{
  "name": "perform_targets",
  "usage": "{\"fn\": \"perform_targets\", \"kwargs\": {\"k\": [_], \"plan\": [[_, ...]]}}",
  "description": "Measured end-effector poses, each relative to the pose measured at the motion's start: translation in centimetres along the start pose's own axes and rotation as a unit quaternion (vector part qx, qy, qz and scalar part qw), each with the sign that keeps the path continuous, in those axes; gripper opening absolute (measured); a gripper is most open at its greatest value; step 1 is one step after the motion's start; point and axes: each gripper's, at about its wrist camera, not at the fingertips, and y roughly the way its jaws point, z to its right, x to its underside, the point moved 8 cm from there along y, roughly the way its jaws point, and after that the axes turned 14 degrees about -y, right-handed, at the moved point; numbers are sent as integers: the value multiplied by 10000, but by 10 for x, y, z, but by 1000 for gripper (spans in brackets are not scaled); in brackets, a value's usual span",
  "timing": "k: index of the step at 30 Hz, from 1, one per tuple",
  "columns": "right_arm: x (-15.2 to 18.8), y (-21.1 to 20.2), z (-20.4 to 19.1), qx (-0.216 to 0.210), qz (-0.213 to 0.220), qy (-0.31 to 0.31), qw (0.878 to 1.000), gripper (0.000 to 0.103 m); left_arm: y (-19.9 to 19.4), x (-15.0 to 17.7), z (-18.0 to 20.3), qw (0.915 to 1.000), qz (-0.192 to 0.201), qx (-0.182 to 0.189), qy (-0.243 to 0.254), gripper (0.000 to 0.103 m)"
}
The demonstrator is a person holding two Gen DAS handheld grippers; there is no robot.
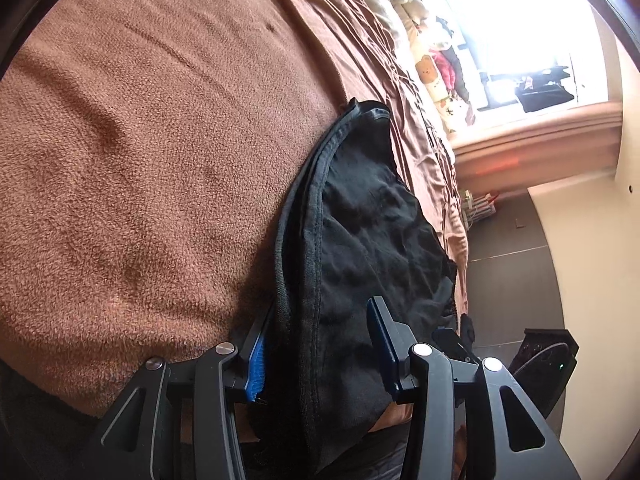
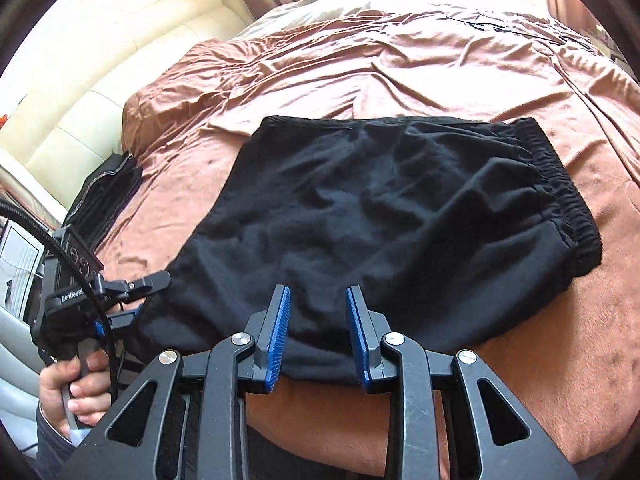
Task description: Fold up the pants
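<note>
The black pants (image 2: 380, 208) lie folded on the brown fleece blanket (image 2: 520, 360), with the elastic waistband (image 2: 560, 192) to the right. My right gripper (image 2: 318, 320) is at the near edge, its blue pads closed against the fabric bunched between them. In the right wrist view my left gripper (image 2: 140, 300) holds the near left corner, with a hand (image 2: 72, 384) on its grip. In the left wrist view the picture is rolled sideways. There my left gripper (image 1: 322, 304) has one finger under the pants (image 1: 380, 240) and one on top, with the seamed edge filling the gap.
A wrinkled brown sheet (image 2: 400, 60) covers the far half of the bed. At the left are a cream padded headboard (image 2: 100, 60) and a stack of dark folded clothes (image 2: 108, 192). A bright window (image 1: 520, 20) and dark floor (image 1: 512, 260) lie beyond the bed edge.
</note>
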Motion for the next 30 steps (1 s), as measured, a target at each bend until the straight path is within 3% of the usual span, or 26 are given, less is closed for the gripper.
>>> {"fn": "perform_targets", "kwargs": {"k": [4, 10, 17, 24, 27, 30], "plan": [[6, 25, 0, -11, -207, 84, 9998, 26, 2, 3, 0, 9997, 24, -161, 179, 12], [23, 32, -3, -87, -489, 207, 9986, 21, -9, 4, 9, 9991, 203, -129, 350, 9], [-5, 25, 1, -153, -309, 217, 9992, 21, -9, 6, 9, 9992, 234, -164, 265, 9], [-10, 59, 8, -50, -634, 392, 9972, 21, 2, 2, 0, 9994, 158, -317, 49, 15], [-10, 70, 14, 40, -661, 497, 9966, 12, 6, 0, 0, 9993, 173, -316, 63, 15], [-13, 74, 12, 62, -643, 527, 9965, 12, 6, 0, 3, 9994, 190, -262, 102, 11]]}}
